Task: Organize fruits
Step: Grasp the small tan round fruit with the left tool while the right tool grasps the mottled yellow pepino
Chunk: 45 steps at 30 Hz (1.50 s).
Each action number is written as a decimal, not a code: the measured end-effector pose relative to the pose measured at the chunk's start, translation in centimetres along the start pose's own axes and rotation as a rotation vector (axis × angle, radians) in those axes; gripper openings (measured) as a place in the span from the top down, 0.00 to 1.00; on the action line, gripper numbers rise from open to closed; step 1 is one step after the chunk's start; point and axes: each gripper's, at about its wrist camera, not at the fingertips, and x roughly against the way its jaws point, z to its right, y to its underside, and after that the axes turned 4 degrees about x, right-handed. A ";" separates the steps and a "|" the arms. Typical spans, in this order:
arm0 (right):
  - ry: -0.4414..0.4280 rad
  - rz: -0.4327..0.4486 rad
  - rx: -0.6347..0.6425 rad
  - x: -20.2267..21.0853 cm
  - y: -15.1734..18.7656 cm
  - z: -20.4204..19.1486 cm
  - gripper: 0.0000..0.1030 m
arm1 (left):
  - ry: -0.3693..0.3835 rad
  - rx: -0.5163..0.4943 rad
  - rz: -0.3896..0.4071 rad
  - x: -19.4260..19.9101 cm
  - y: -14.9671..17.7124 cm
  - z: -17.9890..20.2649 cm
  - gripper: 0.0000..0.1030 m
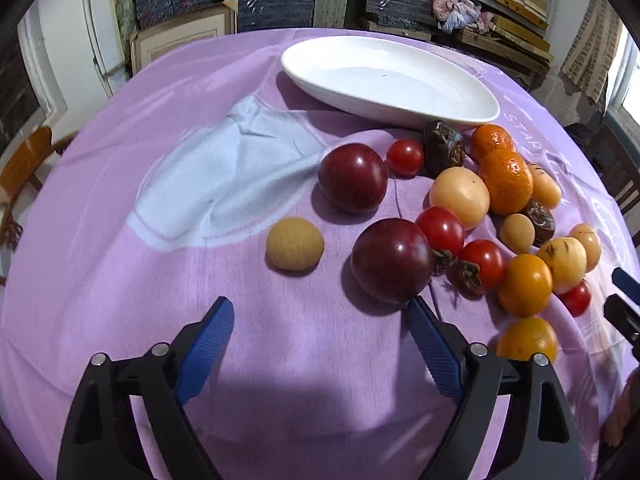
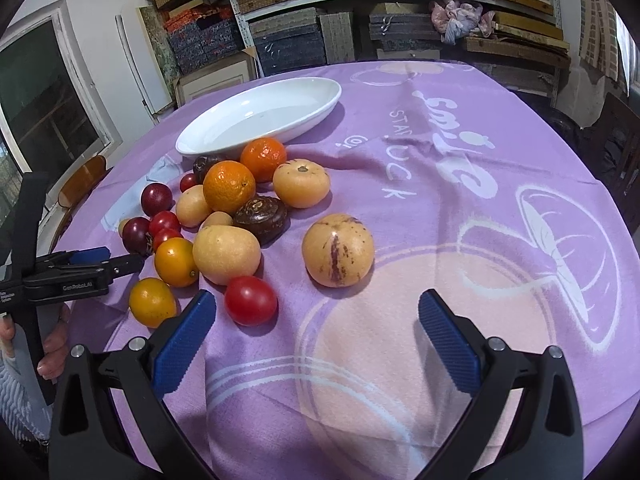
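Observation:
A pile of mixed fruit lies on the purple tablecloth (image 1: 304,360) in front of an empty white oval dish (image 1: 384,76), which also shows in the right wrist view (image 2: 260,116). My left gripper (image 1: 320,312) is open and empty, its right finger beside a dark plum (image 1: 392,260); a tan round fruit (image 1: 295,244) lies ahead of it. My right gripper (image 2: 316,308) is open and empty just short of a red tomato (image 2: 251,300) and a speckled yellow melon (image 2: 338,250). Two oranges (image 2: 229,187) sit near the dish.
Shelves of stacked boxes (image 2: 288,40) stand behind the table. A wooden chair (image 1: 24,160) is at the left edge. The left gripper also shows in the right wrist view (image 2: 116,262), at the left of the pile. The cloth's right part carries printed lettering (image 2: 456,148).

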 end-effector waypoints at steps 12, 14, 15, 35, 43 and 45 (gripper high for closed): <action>-0.023 0.002 0.014 0.2 0.1 -0.5 0.04 | 0.097 -0.101 0.052 -1.0 -1.8 -1.0 0.27; -0.026 0.005 0.015 0.3 0.2 -0.5 0.04 | 0.111 -0.107 0.061 -1.0 -1.8 -1.2 0.28; -0.028 0.005 0.016 0.3 0.2 -0.5 0.04 | 0.128 -0.105 0.061 -0.9 -1.9 -1.3 0.29; -0.035 -0.008 0.029 0.0 0.1 -0.9 0.04 | 0.232 -0.158 0.035 0.4 -0.5 -1.7 0.58; -0.033 -0.010 0.036 -0.2 0.2 -1.1 0.04 | 0.188 -0.138 0.055 1.0 -0.5 -2.1 0.72; -0.034 -0.007 0.039 -0.2 0.2 -1.1 0.04 | 0.178 -0.118 0.068 1.4 -0.5 -2.6 0.72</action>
